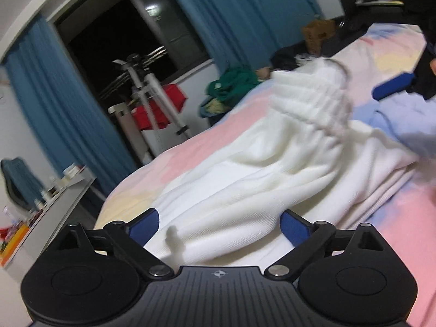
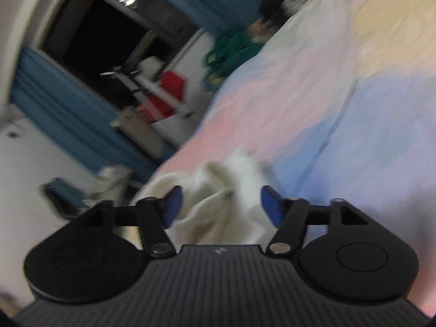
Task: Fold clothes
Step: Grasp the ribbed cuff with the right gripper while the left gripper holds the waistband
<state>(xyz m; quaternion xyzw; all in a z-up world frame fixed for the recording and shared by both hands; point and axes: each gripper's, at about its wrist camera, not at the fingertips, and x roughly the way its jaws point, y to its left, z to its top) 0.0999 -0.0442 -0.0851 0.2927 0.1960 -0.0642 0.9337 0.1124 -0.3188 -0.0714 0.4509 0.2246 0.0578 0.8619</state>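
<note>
A white knitted garment (image 1: 272, 163) lies bunched on a bed with a pastel pink, blue and yellow cover (image 1: 190, 147). Its ribbed cuff or hem stands up at the far end. My left gripper (image 1: 219, 223) is open just above the near part of the garment, which lies between its blue pads. My right gripper (image 2: 220, 204) is open over a bunched white part of the garment (image 2: 218, 190), on the bed cover (image 2: 354, 109). It also shows at the right edge of the left wrist view (image 1: 395, 84). Both views are blurred.
A dark window with teal curtains (image 1: 68, 109) is behind the bed. A drying rack (image 1: 147, 92) with red items stands by it. A green clothes pile (image 1: 234, 81) and dark things lie at the bed's far end. A cluttered desk (image 1: 49, 199) is at left.
</note>
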